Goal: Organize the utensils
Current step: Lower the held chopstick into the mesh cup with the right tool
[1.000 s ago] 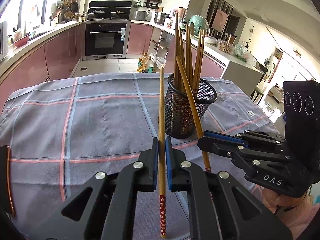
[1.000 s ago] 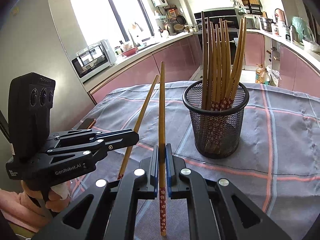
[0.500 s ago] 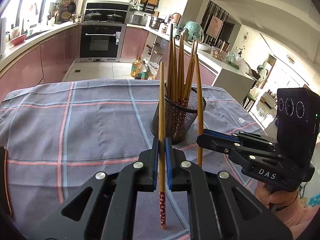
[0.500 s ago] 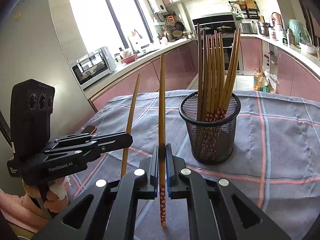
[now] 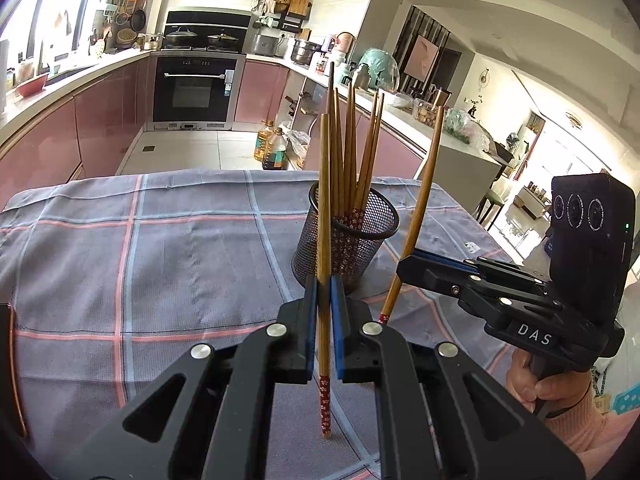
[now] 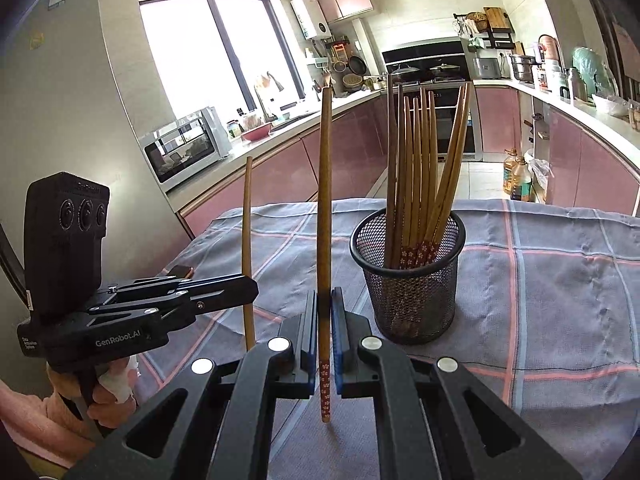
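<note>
Chopsticks, one pinched in each of my tongs, both near upright with patterned red ends down.
My left gripper (image 6: 244,292), marked "GenRobot.AI", clamps its chopstick (image 6: 248,248) at left of frame; my right gripper (image 6: 324,344) clamps another chopstick (image 6: 324,208) at centre; the mesh holder (image 6: 412,300), right, holds the rest on the plaid cloth (image 6: 560,280).

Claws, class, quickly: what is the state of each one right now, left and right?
Left claw: closed on one chopstick, held upright.
Right claw: closed on another chopstick, also upright.
</note>
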A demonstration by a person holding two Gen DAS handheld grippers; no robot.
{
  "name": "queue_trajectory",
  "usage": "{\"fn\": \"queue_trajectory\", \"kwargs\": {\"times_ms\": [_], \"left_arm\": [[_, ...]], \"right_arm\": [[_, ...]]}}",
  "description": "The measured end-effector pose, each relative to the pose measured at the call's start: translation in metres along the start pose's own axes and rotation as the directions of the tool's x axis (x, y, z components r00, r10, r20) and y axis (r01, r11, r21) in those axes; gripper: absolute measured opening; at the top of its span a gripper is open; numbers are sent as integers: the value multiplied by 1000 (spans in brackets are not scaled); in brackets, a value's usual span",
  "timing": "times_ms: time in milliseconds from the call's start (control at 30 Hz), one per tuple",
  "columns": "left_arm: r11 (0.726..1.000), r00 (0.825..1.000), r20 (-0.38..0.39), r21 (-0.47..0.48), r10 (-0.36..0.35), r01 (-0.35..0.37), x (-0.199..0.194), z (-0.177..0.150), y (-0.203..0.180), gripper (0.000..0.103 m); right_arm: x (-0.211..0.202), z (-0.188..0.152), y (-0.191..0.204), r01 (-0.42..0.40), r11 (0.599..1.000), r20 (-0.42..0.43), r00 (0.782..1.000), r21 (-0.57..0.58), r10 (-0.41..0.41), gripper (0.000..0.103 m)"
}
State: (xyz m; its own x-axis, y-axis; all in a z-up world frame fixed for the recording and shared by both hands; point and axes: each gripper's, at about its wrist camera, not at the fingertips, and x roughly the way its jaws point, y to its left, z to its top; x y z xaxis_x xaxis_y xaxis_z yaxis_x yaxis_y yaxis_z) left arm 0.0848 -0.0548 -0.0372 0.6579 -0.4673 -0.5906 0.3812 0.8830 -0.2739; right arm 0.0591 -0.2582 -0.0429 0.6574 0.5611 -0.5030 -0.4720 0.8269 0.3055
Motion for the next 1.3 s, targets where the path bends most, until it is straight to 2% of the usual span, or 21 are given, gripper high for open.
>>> {"fn": "queue_trajectory", "kwargs": {"times_ms": [800, 1300], "left_arm": [[1000, 999, 44, 24, 12, -13, -6, 16, -8, 7], [999, 998, 67, 41, -14, 11, -11, 29, -12, 7]], "right_arm": [[-16, 18, -7, 28, 999, 63, 998, -18, -27, 6], [-28, 32, -5, 45, 998, 103, 994, -40, -41, 6]]}}
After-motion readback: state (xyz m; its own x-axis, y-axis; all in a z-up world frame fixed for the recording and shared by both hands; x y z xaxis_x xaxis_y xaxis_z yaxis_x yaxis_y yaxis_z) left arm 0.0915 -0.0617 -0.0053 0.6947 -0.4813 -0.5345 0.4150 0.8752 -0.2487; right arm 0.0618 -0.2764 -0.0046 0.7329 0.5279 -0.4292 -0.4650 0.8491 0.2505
